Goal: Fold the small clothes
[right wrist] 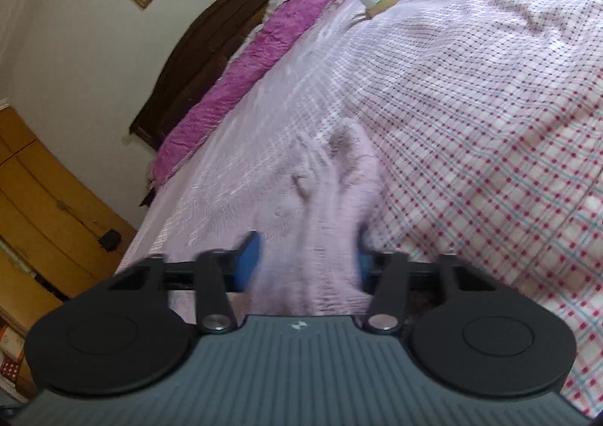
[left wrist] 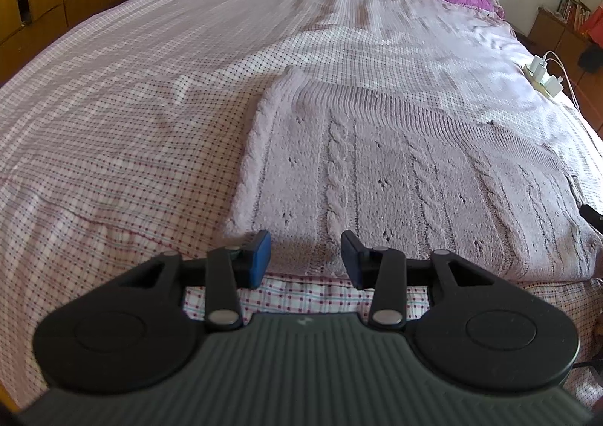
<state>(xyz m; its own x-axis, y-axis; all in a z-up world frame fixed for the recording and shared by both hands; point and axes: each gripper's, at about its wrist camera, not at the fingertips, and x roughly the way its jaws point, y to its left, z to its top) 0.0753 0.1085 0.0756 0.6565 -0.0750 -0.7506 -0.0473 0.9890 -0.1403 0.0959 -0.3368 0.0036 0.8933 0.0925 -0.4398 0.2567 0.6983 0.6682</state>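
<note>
The bed (left wrist: pixel 150 94) fills both views. The sweater (left wrist: pixel 395 170) lies flat at centre right. The left gripper (left wrist: pixel 305 256) tilts down over its near hem, jaws partly apart, empty. The right gripper (right wrist: pixel 305 260), blurred, seems to pinch a bunched fold.

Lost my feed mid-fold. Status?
Left claw open, empty, at sweater hem. Right claw has sweater fabric bunched between pads; view blurred. Nothing blocking; charger strip well clear.
</note>
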